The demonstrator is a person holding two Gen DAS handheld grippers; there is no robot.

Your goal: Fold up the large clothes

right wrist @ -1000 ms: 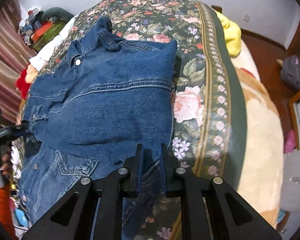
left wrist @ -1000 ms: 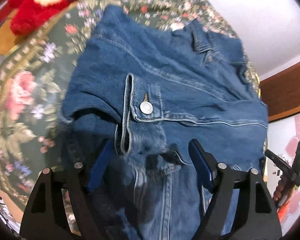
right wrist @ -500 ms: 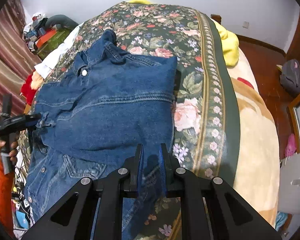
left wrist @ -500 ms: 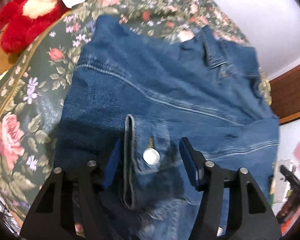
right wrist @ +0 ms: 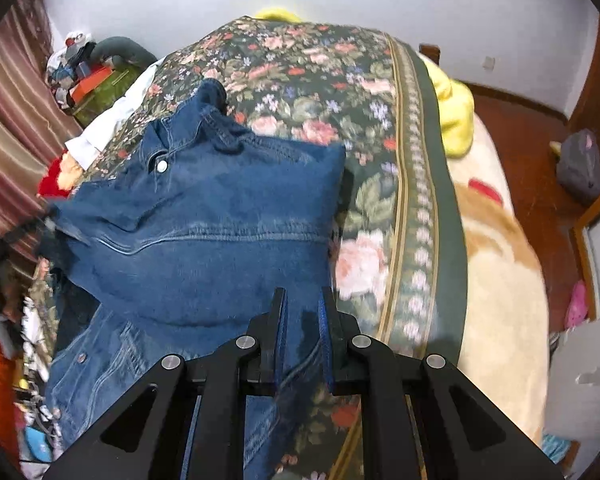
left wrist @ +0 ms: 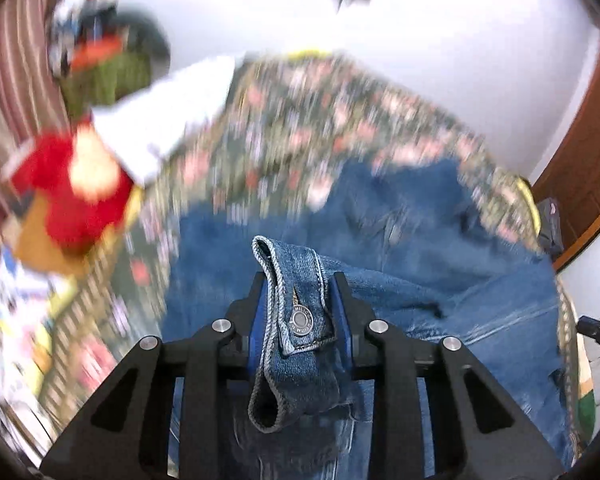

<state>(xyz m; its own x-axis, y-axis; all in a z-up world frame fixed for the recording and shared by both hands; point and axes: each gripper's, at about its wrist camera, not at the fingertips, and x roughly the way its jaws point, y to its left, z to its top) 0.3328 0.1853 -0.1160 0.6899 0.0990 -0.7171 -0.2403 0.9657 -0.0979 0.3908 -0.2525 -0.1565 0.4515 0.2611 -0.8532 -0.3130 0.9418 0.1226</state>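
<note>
between the closing jaws of the left gripper (left wrist: 300, 312), a buttoned cuff (left wrist: 296, 320) of the denim jacket (right wrist: 204, 236); right gripper (right wrist: 302, 332) clamped on its hem, jacket spread across the floral bedspread (right wrist: 300, 76) beyond.

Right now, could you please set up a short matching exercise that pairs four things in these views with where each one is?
Things:
1. denim cuff
2. yellow cushion
3. red plush toy
4. jacket hem

Places:
A. between the right hand-held gripper's fingers
B. far right side of the bed
C. between the left hand-held gripper's closing fingers
D. left of the bed

Pairs: 1-C, 2-B, 3-D, 4-A
</note>
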